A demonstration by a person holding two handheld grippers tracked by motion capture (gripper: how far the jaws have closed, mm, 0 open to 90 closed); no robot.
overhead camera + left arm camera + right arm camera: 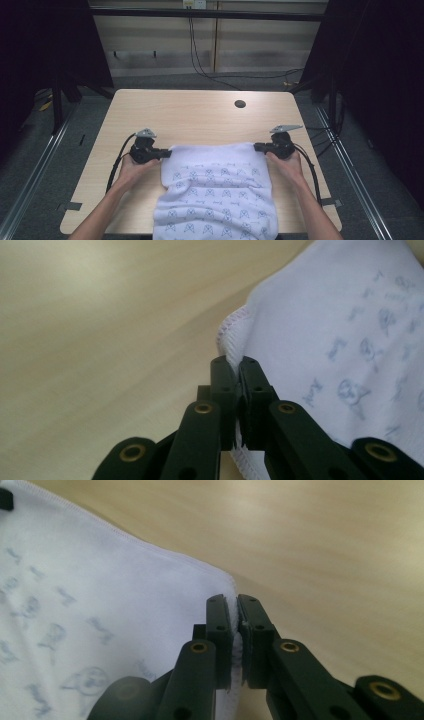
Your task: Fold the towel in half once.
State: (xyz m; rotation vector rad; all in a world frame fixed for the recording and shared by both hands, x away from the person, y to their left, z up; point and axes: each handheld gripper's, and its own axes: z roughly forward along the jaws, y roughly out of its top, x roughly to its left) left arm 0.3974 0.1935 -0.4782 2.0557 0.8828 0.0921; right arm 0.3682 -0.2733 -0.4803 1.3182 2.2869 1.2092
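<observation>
A white cloth (pixel 215 190) with a pale blue printed pattern lies spread on the wooden table (pixel 200 112) and hangs over its near edge. My left gripper (pixel 167 153) is shut on the cloth's far left corner. In the left gripper view the stitched hem of the cloth (pixel 320 325) runs in between the jaws of my left gripper (pixel 234 362), which press on it. My right gripper (pixel 258 147) is shut on the far right corner. Seen in the right gripper view, the edge of the cloth (pixel 110 600) is pinched in my right gripper (pixel 234 600). Both hands rest low at the table.
A round cable hole (pixel 240 104) sits in the table's far right part. Black cables (pixel 200 60) hang behind the table against a wooden wall panel. Dark metal frame posts (pixel 57 100) stand at both sides, over a grey floor.
</observation>
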